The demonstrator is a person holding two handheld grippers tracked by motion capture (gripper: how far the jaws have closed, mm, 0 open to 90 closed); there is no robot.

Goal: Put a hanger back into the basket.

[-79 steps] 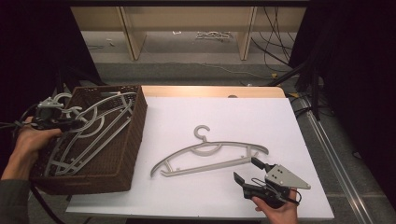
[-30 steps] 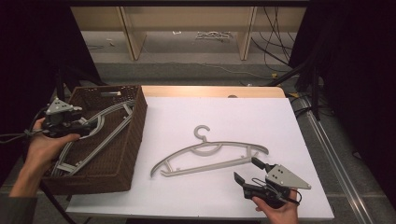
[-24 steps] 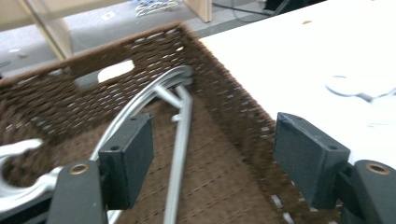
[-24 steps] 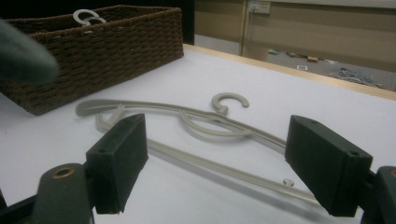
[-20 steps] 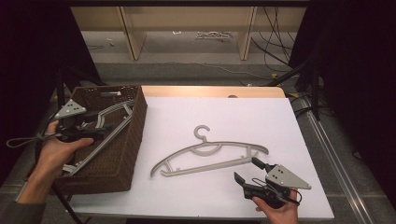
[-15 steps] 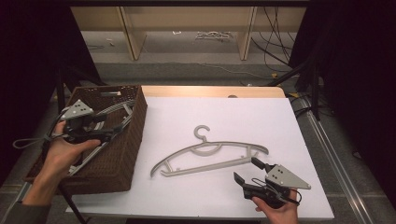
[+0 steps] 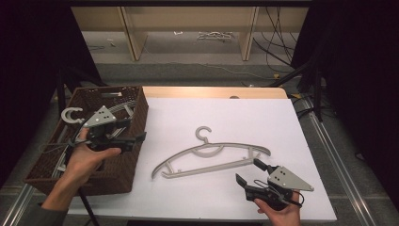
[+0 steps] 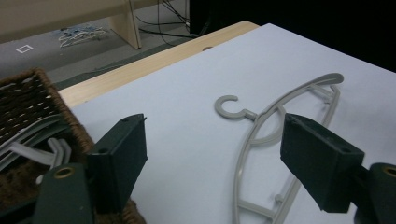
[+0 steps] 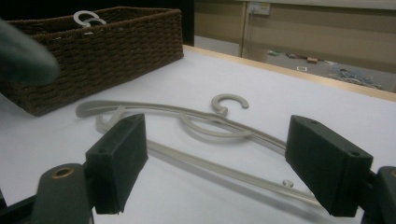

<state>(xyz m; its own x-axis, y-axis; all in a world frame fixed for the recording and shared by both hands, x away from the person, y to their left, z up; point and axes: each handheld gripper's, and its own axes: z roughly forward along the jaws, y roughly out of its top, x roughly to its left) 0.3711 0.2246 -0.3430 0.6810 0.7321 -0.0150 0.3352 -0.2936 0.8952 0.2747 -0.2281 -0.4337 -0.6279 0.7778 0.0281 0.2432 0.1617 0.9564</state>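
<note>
A grey plastic hanger [image 7: 211,153] lies flat on the white table [image 7: 244,113]. The left gripper [image 7: 134,134] hovers over the wicker basket [image 7: 117,174], jaws apart and empty; the right gripper [image 7: 248,173] gapes beside the hanger.

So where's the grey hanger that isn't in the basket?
In the high view the grey hanger lies flat on the white table, mid-table, right of the brown basket and just beyond the right gripper.

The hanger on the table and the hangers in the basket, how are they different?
The hanger on the white table lies alone and flat, fully in sight. The hangers in the wicker basket are piled together, partly hidden, one hook poking over the rim. All look the same grey plastic.
</note>
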